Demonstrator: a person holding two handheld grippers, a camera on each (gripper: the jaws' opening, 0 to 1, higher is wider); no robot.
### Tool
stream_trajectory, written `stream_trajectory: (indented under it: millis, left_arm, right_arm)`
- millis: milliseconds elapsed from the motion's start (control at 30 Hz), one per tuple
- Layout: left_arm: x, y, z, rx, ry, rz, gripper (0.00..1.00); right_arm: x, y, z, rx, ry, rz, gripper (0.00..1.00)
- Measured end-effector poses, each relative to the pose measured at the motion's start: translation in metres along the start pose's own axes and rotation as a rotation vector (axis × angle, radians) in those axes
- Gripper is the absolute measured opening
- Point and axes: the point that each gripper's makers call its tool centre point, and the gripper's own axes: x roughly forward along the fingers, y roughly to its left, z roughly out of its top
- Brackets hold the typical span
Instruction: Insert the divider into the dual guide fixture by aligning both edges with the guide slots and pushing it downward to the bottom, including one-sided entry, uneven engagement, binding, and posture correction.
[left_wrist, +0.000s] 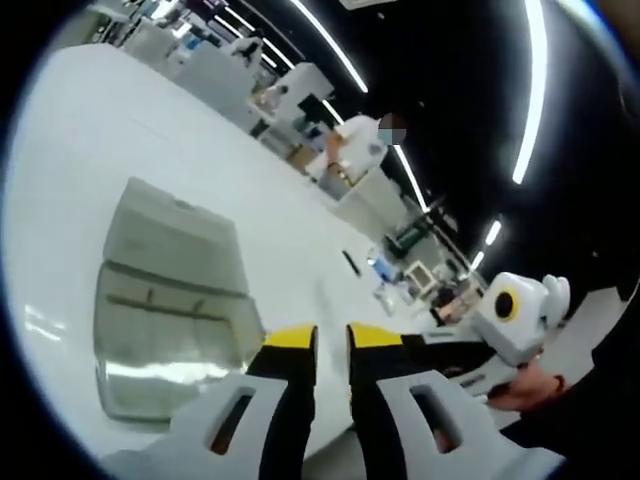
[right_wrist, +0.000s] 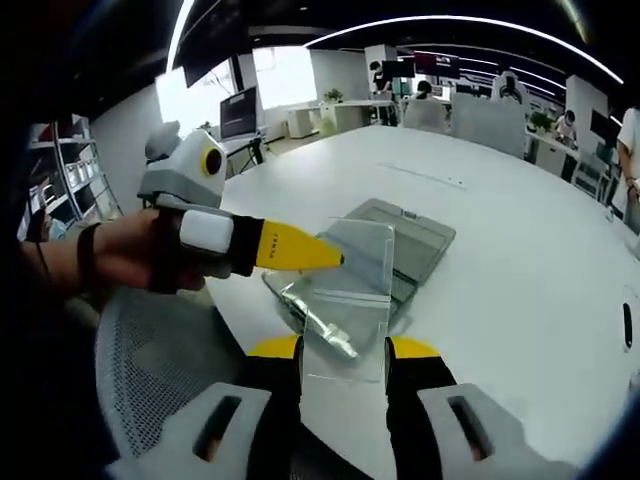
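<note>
A clear plastic divider (right_wrist: 350, 270) stands upright between my right gripper's (right_wrist: 343, 347) jaws, which are shut on its lower edges, above the near edge of the table. Beyond and below it lies the grey dual guide fixture (right_wrist: 415, 240), flat on the white table; a metal piece (right_wrist: 322, 326) shows through the divider. My left gripper (right_wrist: 335, 258), held in a hand, comes in from the left with its yellow tips together, at the divider's upper left edge. In the left gripper view, my left gripper (left_wrist: 331, 338) has its jaws nearly closed with nothing between them, the fixture (left_wrist: 170, 290) to the left, and the right gripper (left_wrist: 445, 355) at the right.
The round white table (right_wrist: 520, 300) stretches away behind the fixture. A small black object (right_wrist: 626, 325) lies near its right edge. A grey mesh chair (right_wrist: 160, 360) stands below the table's near edge. People (left_wrist: 355, 150) and desks fill the far room.
</note>
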Motion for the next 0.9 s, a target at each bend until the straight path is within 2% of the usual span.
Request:
stream_trajectory:
  millis: [200,267,567,700,767,900]
  left_arm:
    - [0.0,0.002,-0.001,-0.023,0.001,0.002,0.04]
    - [-0.001,0.002,-0.002,-0.037,0.008,-0.009,0.0]
    - [-0.002,-0.001,-0.002,-0.082,0.007,-0.043,0.0]
    - [-0.002,-0.008,0.001,-0.054,0.009,-0.057,0.0]
    - [-0.003,-0.012,0.005,-0.034,0.006,-0.085,0.0]
    - [-0.004,-0.017,0.01,0.037,-0.003,-0.101,0.0]
  right_arm:
    - [0.0,0.001,0.001,-0.013,-0.003,0.002,0.28]
    - [0.0,0.002,0.001,-0.015,-0.001,0.005,0.28]
    - [0.001,0.003,0.0,-0.022,0.003,0.016,0.29]
    - [0.002,0.003,0.002,-0.022,-0.005,0.022,0.29]
    - [0.0,0.001,0.005,-0.021,-0.014,0.022,0.3]
    - [-0.003,-0.002,0.009,-0.007,-0.034,0.022,0.29]
